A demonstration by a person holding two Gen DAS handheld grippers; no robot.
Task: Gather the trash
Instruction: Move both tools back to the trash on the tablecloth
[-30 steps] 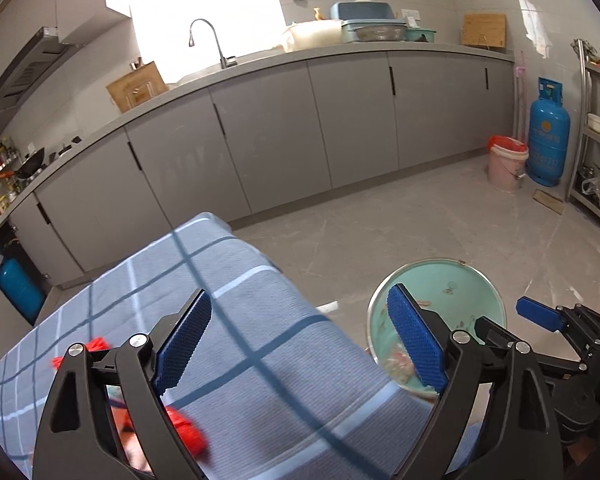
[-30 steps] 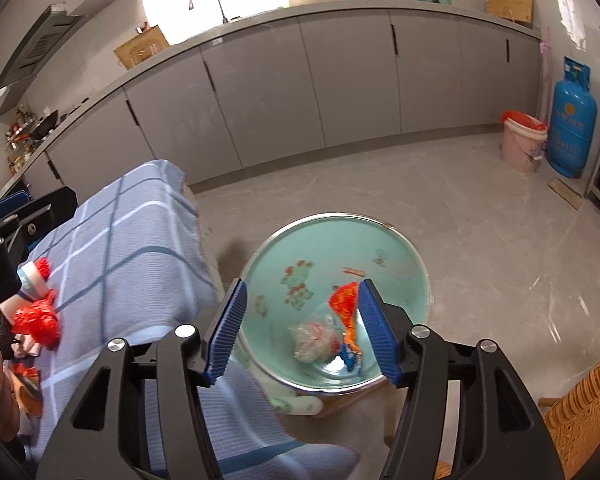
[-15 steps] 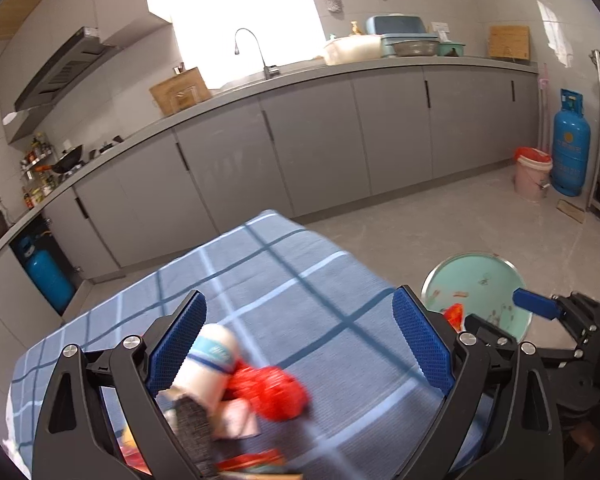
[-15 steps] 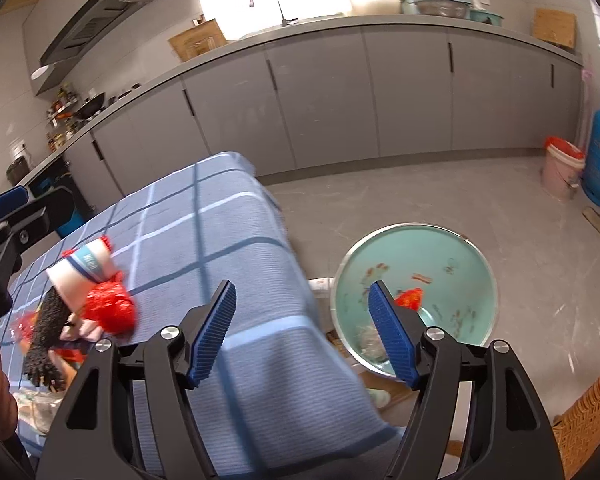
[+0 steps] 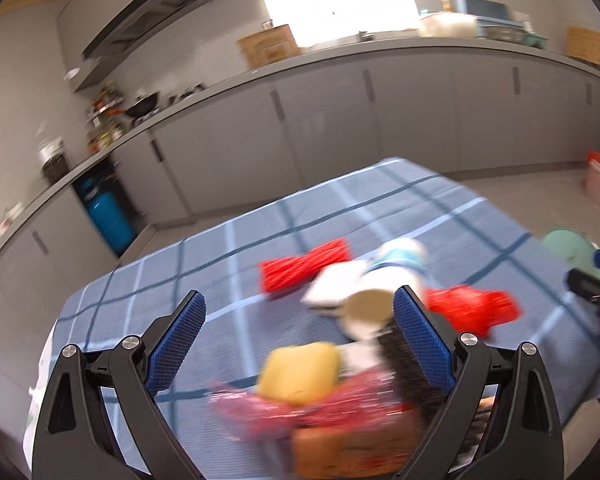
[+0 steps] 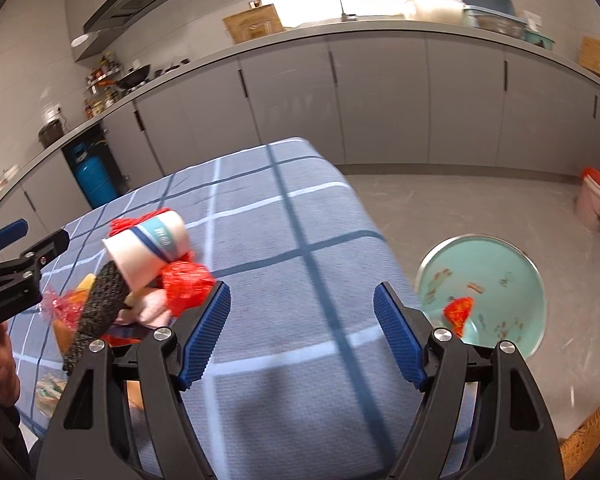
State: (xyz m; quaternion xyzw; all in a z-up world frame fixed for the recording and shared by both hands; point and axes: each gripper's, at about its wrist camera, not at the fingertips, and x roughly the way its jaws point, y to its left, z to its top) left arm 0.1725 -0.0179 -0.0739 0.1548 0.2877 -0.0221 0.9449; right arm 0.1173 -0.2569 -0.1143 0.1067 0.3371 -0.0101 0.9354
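The left gripper (image 5: 298, 340) is swinging away from the round teal metal basin (image 6: 500, 276) toward the trash pile on the blue checked tabletop (image 6: 300, 240), its fingers spread apart and empty. The right gripper (image 6: 302, 332) is hovering beside the basin, fingers apart. The basin is holding 1 red wrapper (image 6: 458, 312). Left of the basin, 1 white paper cup (image 6: 148, 246) and 2 red bundles are lying.
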